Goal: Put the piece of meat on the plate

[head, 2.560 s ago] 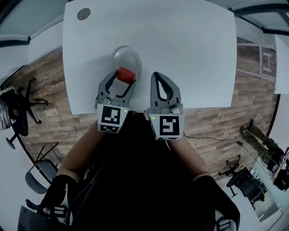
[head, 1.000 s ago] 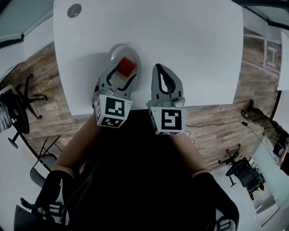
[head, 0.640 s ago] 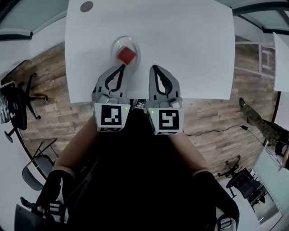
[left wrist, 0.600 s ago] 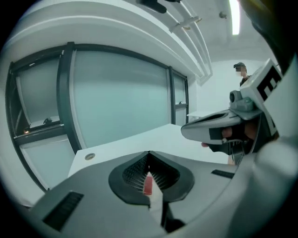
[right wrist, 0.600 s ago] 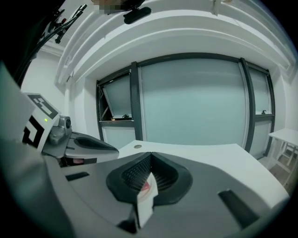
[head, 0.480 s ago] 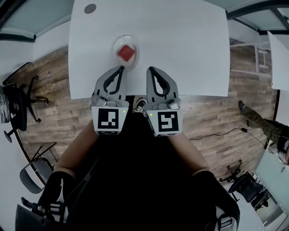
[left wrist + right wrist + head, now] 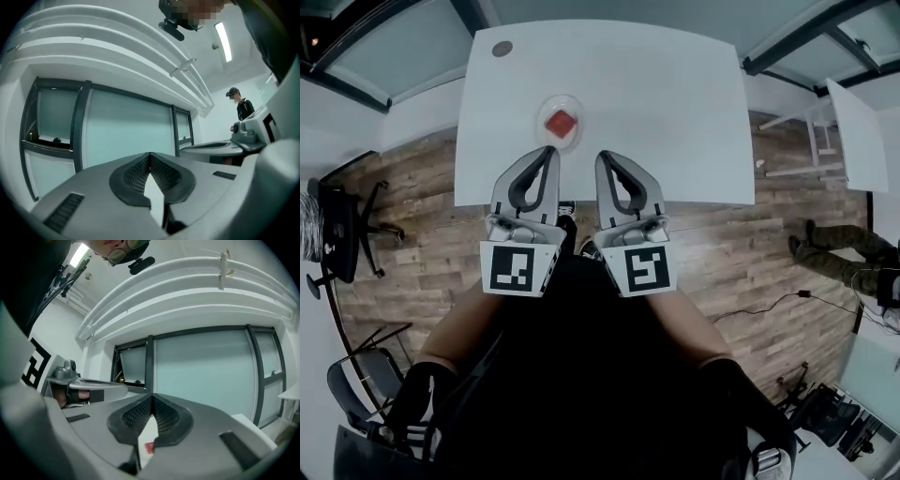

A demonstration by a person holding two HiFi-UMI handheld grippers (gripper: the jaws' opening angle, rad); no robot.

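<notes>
Over the near edge of the white desk [image 7: 675,112], left gripper [image 7: 547,151] and right gripper [image 7: 602,156] side by side, both empty.

Above wooden floor [image 7: 403,234] all round the desk; tips aimed level toward the far edge. Left pair of jaws pressed together, nothing between the pads; right pair likewise closed tight on nothing. Just beyond the left gripper's tip, in the desk's left half, about midway between near and far edges: clear round plate [image 7: 543,112]. In the plate's middle, well apart from both grippers: red piece of meat [image 7: 560,122]. At the far left corner: small grey round cap [image 7: 502,49].
</notes>
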